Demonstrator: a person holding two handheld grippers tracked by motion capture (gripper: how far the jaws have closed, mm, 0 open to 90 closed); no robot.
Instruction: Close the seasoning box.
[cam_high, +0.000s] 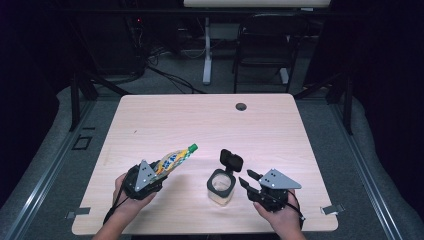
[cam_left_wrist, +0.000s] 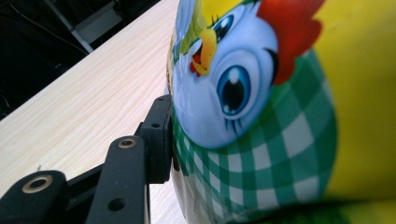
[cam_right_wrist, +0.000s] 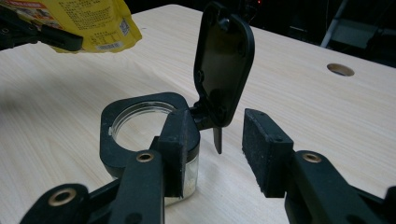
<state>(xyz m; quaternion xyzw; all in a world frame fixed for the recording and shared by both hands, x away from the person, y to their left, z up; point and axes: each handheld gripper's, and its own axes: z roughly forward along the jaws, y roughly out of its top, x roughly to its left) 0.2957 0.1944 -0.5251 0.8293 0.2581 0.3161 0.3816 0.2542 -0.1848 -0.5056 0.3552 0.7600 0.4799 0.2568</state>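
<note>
Jar (cam_high: 220, 188) standing on table (cam_high: 200, 120), lid (cam_high: 231, 159) hinged up behind it. Pouch (cam_high: 172, 160) left of jar, held in left gripper (cam_high: 145, 179). Right gripper (cam_high: 250, 181) just right of jar. Grommet hole (cam_high: 241, 106) far behind jar.

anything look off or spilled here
Nothing spilled or damaged. The jar stands upright on the table with its black flip lid open. The left gripper holds the yellow pouch tilted above the table, green cap on. The right gripper is open beside the jar.
</note>
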